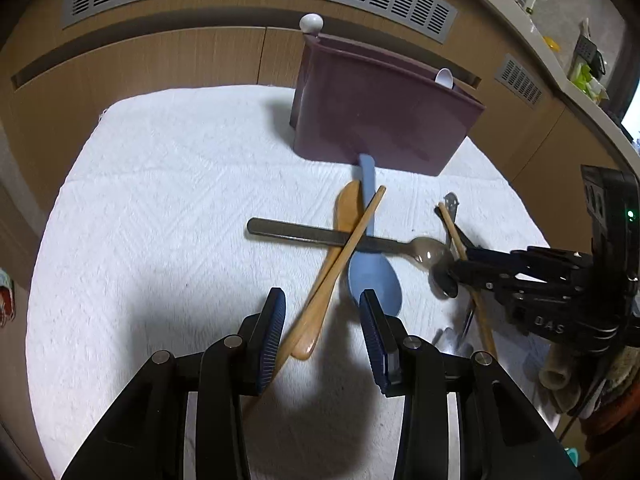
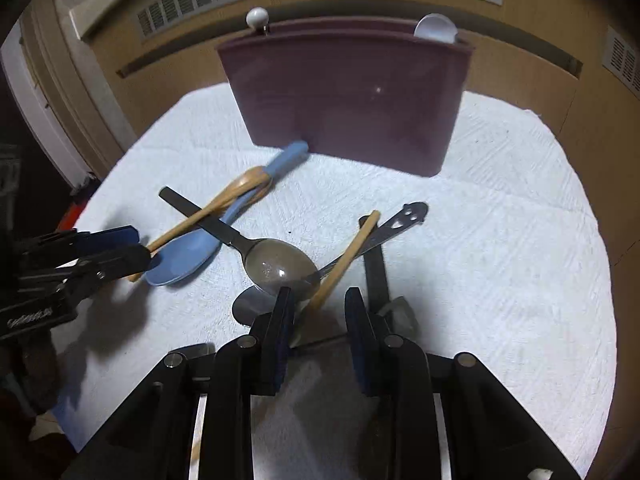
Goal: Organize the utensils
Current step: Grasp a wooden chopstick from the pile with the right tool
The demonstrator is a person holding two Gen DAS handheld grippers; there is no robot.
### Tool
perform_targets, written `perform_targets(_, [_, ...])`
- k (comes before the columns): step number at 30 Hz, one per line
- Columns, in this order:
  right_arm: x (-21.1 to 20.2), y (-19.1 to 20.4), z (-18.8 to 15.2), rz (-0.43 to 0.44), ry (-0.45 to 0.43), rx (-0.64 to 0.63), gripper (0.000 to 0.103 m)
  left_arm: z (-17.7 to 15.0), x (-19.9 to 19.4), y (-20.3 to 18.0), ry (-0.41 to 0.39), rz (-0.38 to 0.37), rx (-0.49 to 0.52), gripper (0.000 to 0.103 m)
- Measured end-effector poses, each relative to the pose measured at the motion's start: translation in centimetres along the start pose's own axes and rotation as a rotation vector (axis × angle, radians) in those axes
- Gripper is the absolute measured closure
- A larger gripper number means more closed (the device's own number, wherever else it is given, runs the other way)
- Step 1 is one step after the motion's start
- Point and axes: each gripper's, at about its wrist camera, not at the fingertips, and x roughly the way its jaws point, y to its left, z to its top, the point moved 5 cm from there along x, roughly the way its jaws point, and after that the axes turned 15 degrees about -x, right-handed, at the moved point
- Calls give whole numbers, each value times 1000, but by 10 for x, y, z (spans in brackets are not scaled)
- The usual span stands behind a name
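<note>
The left gripper [image 1: 322, 320] is hanging with jaws spread over the near end of the wooden spatula [image 1: 320, 280], whose long axis is running away toward the maroon holder [image 1: 384, 120] at the far side of the white cloth [image 1: 160, 200]. A wooden chopstick [image 1: 352, 236] and a steel spoon [image 1: 312, 234] are crossing over it, with the blue spoon [image 1: 372, 276] just beside. The right gripper [image 2: 318, 308], also spread and holding nothing, is straddling the other chopstick [image 2: 344, 260] near the steel spoon's bowl.
</note>
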Motion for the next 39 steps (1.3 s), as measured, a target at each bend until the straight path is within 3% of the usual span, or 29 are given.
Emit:
perform_targets(10, [-20, -24, -17, -84, -4, -11, 84, -13, 1, -26, 91, -155, -9, 63])
perform_targets(17, [-40, -37, -24, -57, -51, 35, 82, -5, 0, -27, 62, -107, -5, 63])
perform_targets(20, [-35, -36, -25, -45, -46, 53, 82, 1, -3, -21, -1, -63, -21, 63])
perform_targets(24, [-26, -48, -25, -141, -6, 110, 82, 7, -9, -11, -50, -20, -39, 63])
perform_targets(28, [-35, -64, -36, -116, -25, 196, 82, 11, -15, -2, -69, -7, -68, 63])
perform_targets(32, [-42, -78, -54, -108, -31, 291, 82, 10, -11, -6, -55, -33, -66, 63])
perform_targets(35, [-37, -82, -61, -46, -30, 356, 81, 6, -5, -11, -34, -35, -50, 63])
perform_targets(39, [-26, -74, -50, -10, -40, 345, 81, 0, -1, -17, -17, -23, -32, 63])
